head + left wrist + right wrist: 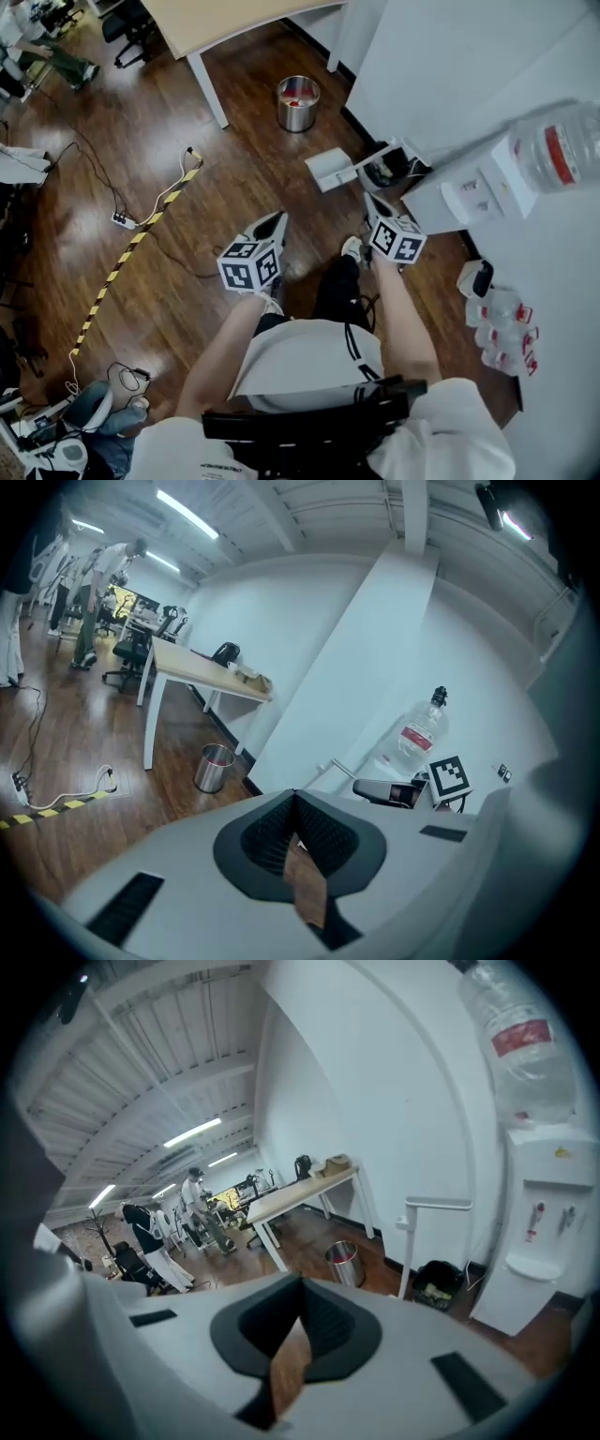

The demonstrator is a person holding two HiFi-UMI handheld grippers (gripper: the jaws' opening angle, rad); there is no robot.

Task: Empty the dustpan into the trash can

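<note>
Your left gripper point(275, 223) and right gripper point(375, 201): jaws together, nothing between; both hang free ahead of you. Dustpan point(386, 173) stands on floor at right, beside water dispenser point(469, 192), likely parked clear of walkway; litter seems inside; trash can point(297, 118) far, well apart.

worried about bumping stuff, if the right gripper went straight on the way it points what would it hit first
Probably the bare wooden floor just left of the metal bin; nothing stands nearer in the right gripper view. Depth is unclear, so the shut, empty right gripper might clip the bin instead.
</note>
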